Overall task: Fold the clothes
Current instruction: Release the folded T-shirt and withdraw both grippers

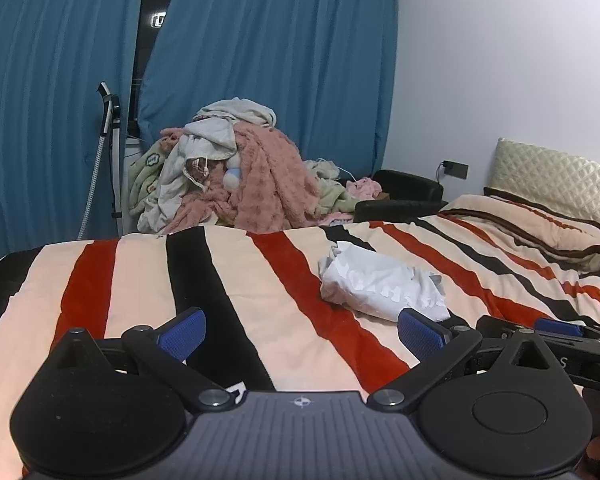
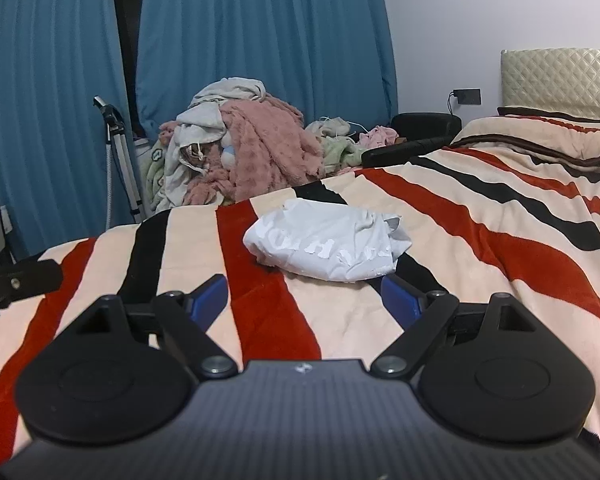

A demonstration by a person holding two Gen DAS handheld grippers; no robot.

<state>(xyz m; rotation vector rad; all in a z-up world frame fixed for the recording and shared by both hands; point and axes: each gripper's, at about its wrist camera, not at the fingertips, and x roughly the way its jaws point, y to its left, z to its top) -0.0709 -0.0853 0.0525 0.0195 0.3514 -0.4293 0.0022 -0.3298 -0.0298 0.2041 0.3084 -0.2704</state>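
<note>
A crumpled white garment (image 1: 380, 284) (image 2: 328, 246) with white lettering lies bunched on the striped bedspread (image 1: 260, 280) (image 2: 480, 220). My left gripper (image 1: 302, 334) hovers low over the bed, open, with nothing between its blue pads; the garment lies just beyond its right fingertip. My right gripper (image 2: 304, 296) is open too and empty, and the garment sits just past its fingertips, slightly right of centre. The right gripper (image 1: 556, 330) also shows at the right edge of the left wrist view, and part of the left gripper (image 2: 20, 280) at the left edge of the right wrist view.
A heap of pink, green and pale clothes and blankets (image 1: 236, 172) (image 2: 244, 152) sits beyond the far side of the bed, before blue curtains (image 1: 260, 60). A garment steamer pole (image 1: 114, 152) stands at left. Pillow and quilted headboard (image 1: 560, 176) at right. A black chair (image 1: 408, 190) stands by the wall.
</note>
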